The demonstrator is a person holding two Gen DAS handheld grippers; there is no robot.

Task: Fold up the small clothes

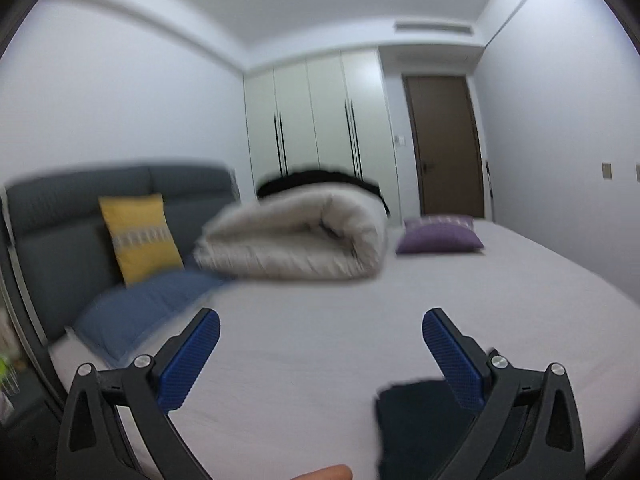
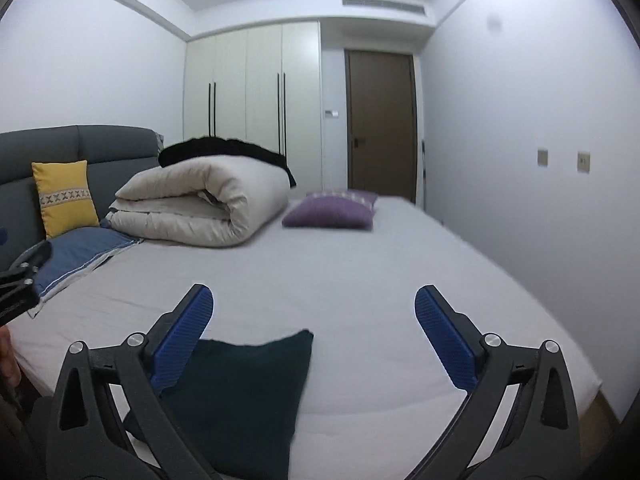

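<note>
A small dark teal garment (image 2: pixel 244 392) lies flat in a folded rectangle on the grey bed sheet (image 2: pixel 360 280) near the front edge. In the left wrist view it (image 1: pixel 416 428) shows at the lower right, partly behind the right finger. My left gripper (image 1: pixel 320 320) is open and empty above the sheet, to the left of the garment. My right gripper (image 2: pixel 314 300) is open and empty above the garment's far edge. The left gripper's body (image 2: pixel 20 288) shows at the left edge of the right wrist view.
A rolled cream duvet (image 2: pixel 208 204) with a black item on top lies at the back of the bed. A purple cushion (image 2: pixel 332 210), a blue pillow (image 2: pixel 76 256) and a yellow cushion (image 2: pixel 64 196) lean near the grey headboard (image 2: pixel 80 148). Wardrobe and door stand behind.
</note>
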